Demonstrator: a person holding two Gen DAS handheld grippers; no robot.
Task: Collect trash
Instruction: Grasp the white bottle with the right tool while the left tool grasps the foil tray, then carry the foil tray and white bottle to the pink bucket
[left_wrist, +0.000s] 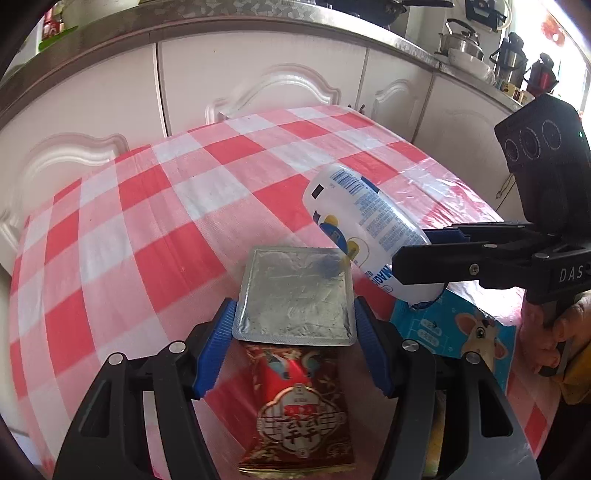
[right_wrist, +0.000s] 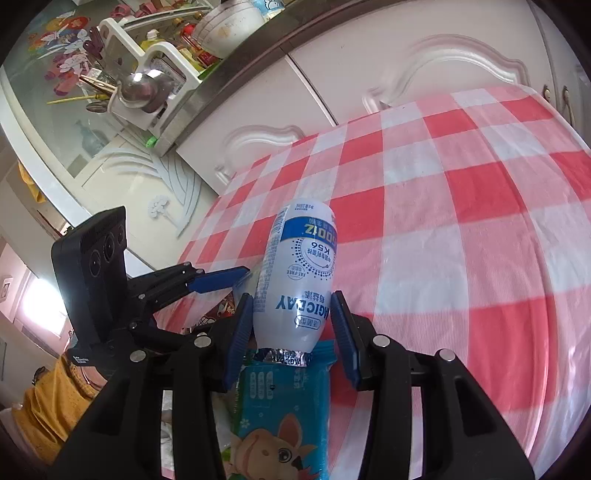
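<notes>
Trash fills both grippers. The small white plastic drink bottle (right_wrist: 295, 280) sits between the blue fingers (right_wrist: 240, 332) of the right gripper (right_wrist: 293, 328), which pinch it. Its long side runs along them, foil mouth toward the camera, bottom pointing away. The left gripper (left_wrist: 295, 325) pinches the flat square silver foil packet (left_wrist: 295, 295) by two edges. Only the left view shows the red candy wrapper (left_wrist: 299, 410) below. Both show the blue cartoon pack (right_wrist: 284, 413) on the red-and-white checked tablecloth (left_wrist: 147, 221).
</notes>
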